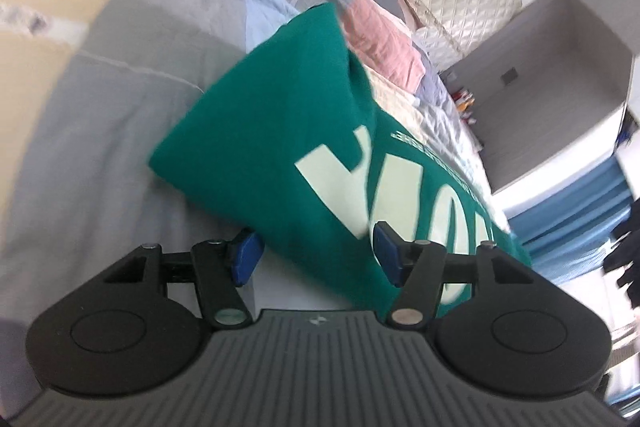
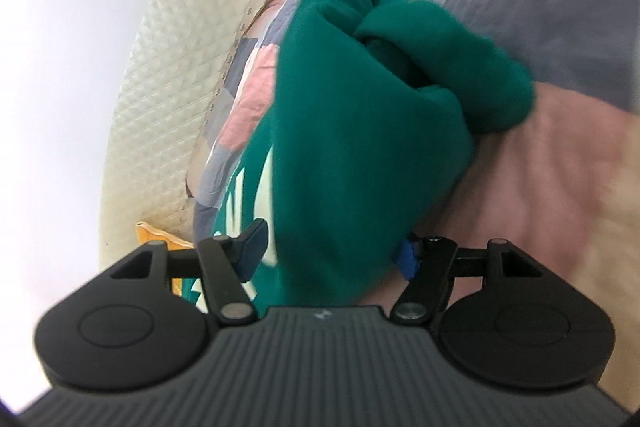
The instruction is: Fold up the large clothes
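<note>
One soft green sweatshirt (image 1: 288, 131), pale block letters, lay folded on a patchwork quilt (image 1: 120, 115) on the bed | left tongs (image 1: 316, 259) released, fabric between blue pads | right tongs (image 2: 332, 251) likewise released, cloth between.

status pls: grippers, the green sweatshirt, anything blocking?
Left gripper open, right gripper open, neither pinching cloth. Green sweatshirt lies folded on the patchwork bedspread, fabric between both sets of jaws. Nothing in the way.
</note>
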Available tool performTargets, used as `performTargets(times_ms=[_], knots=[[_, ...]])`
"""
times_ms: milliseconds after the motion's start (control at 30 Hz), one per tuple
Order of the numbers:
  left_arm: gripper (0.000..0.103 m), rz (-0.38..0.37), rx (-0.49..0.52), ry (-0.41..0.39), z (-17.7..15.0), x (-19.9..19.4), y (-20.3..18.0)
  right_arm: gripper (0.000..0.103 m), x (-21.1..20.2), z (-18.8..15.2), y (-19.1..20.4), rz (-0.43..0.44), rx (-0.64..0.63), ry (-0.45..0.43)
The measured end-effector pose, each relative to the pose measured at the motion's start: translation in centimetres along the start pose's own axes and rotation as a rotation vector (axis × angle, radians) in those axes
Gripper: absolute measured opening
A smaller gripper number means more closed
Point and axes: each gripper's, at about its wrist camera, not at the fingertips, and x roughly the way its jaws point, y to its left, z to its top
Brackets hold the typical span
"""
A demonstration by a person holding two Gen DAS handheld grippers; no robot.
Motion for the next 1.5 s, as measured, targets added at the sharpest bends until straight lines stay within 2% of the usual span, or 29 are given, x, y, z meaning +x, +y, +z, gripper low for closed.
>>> performTargets(times_ms=[100,300,367,533,600,933,1167,1233,1500], knots=[[0.065,0.015,0.043,-0.014,0.0,-3.2,-2.0,0.067,-2.5,-0.9,1.7,-0.035,-0.026,-0.025],[0.065,0.014,0.159,-0.060,-0.8,-10.8,-7.4,0.067,-9.4,-1.8,7.0,-0.013,-0.107,-0.082],[0.065,0.040,0.210,-0.080,-1.8,-13.7,-9.4,0.067,-12.2,-2.0,8.9,-0.002,-0.144,-0.097],[0.066,0.053,0.338,-0.145,-5.3,-21.0,-14.0,0.067,-17.3,-4.5,12.0,0.025,-0.237,-0.104],[0.066,0.052,0.381,-0.175,-6.8,-23.9,-15.5,0.067,-18.3,-6.0,11.9,0.032,-0.270,-0.099],[0.067,0.047,0.520,-0.278,-14.1,-36.2,-20.6,0.067,-26.3,-12.7,16.4,0.016,-0.533,-0.123],[0.068,0.022,0.570,-0.309,-18.5,-41.5,-21.8,0.067,-30.2,-17.6,18.4,-0.008,-0.715,-0.143],[0.068,0.036,0.591,-0.326,-19.9,-42.3,-21.8,0.067,-31.0,-19.0,18.5,-0.021,-0.763,-0.158],[0.069,0.075,0.644,-0.384,-25.1,-43.8,-20.8,0.068,-32.8,-23.3,16.2,-0.025,-0.829,-0.203]])
